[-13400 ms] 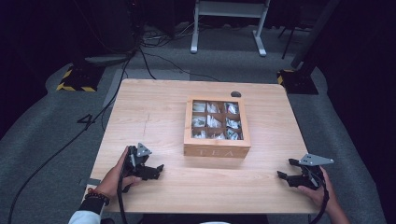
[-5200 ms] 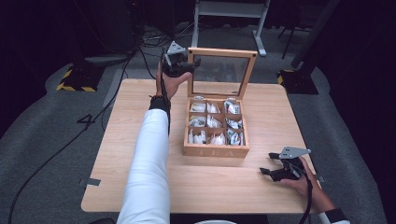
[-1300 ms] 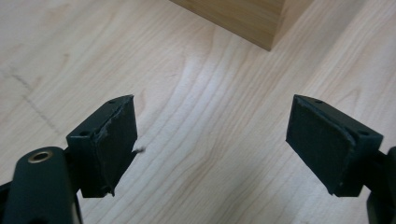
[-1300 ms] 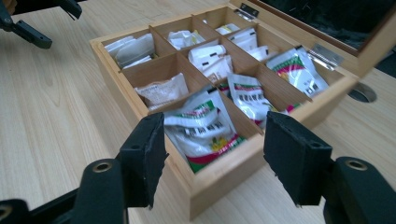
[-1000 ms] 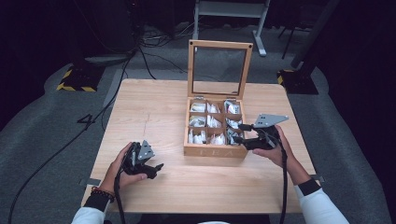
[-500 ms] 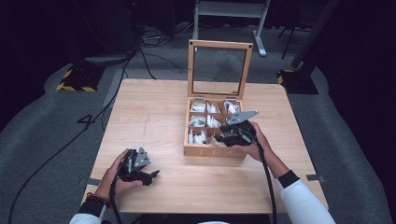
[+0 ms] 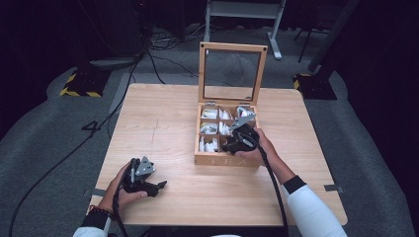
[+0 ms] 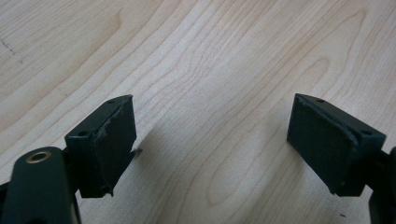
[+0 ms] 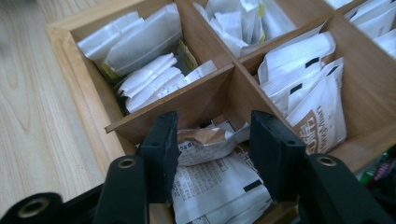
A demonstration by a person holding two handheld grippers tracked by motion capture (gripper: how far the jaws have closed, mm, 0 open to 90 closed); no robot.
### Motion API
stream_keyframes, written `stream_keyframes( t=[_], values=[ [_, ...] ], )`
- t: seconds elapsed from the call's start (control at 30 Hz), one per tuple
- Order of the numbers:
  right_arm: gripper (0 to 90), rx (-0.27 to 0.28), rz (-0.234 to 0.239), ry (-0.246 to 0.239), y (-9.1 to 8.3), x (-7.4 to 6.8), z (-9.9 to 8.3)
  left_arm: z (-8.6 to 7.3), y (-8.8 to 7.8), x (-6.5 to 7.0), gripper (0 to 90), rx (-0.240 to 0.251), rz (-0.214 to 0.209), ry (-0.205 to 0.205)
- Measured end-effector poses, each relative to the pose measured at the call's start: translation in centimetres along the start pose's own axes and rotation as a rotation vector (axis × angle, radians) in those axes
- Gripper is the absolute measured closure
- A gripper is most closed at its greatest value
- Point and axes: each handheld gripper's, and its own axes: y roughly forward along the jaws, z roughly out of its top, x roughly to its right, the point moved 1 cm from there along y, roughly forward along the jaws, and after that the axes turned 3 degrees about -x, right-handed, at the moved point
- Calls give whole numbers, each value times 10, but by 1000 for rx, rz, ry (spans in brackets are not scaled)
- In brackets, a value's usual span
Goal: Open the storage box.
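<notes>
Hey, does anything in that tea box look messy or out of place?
Mostly tidy. In the tea box, one packet between the right gripper jaws looks crumpled, with a brown torn-looking top, unlike the flat white sachets beside it.

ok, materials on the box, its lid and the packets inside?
Box: light wood, matte, grain visible on walls and dividers. Lid: same wood frame around a clear pane, glass or acrylic, since the floor shows through. Packets: white printed sachets, creased, likely paper or paper-foil; a few look translucent.
</notes>
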Motion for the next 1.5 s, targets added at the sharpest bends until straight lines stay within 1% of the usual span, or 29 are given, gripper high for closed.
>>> stream_keyframes(
  t=[0.07, 0.1, 0.17, 0.2, 0.23, 0.27, 0.33, 0.47, 0.6, 0.67, 0.77, 0.8, 1.0, 1.17, 1.27, 1.5],
  values=[
    [567, -16, -2, 3, 2, -1, 2, -1, 1, -1, 161, 8, -10, -15],
    [607, -24, -2, 1, 3, 0, 3, -2, 1, -1, 161, 10, -12, -15],
    [684, -34, 16, -10, 4, 0, 3, -2, 1, -2, 162, 14, -18, -17],
    [736, -37, 11, -14, 4, -1, 3, -3, 1, -2, 161, 17, -23, -22],
    [764, -40, -3, -19, 4, -2, 3, -3, 2, -3, 161, 23, -33, -28],
    [793, -42, -7, -25, 4, -2, 2, -4, 2, -4, 162, 20, -45, -42],
    [846, -40, -11, -27, 4, -3, 1, -3, 2, -5, 161, 18, -50, -35],
    [870, -29, -11, -35, 2, -4, -1, -3, 3, -5, 158, 19, -51, -36],
    [890, 10, -11, -38, -2, -4, -5, -3, 3, -5, 155, 18, -48, -38],
    [893, 26, -22, -33, -5, -4, -6, -2, 3, -5, 149, 14, -49, -39],
    [895, 69, -8, -28, -9, -2, -9, -1, 4, -6, 137, 14, -52, -38],
    [895, 73, -2, -27, -10, -2, -10, -1, 5, -6, 134, 13, -54, -40],
    [897, 121, -15, -29, -18, -2, -11, 1, 6, -7, 113, 10, -58, -33],
    [898, 161, -8, -26, -26, 1, -12, 2, 8, -9, 96, 5, -64, -26],
    [899, 174, -17, -30, -29, 2, -12, 2, 8, -9, 92, 4, -66, -18],
    [899, 214, -21, -33, -39, 2, -12, 2, 8, -9, 92, 4, -66, -18]
  ],
)
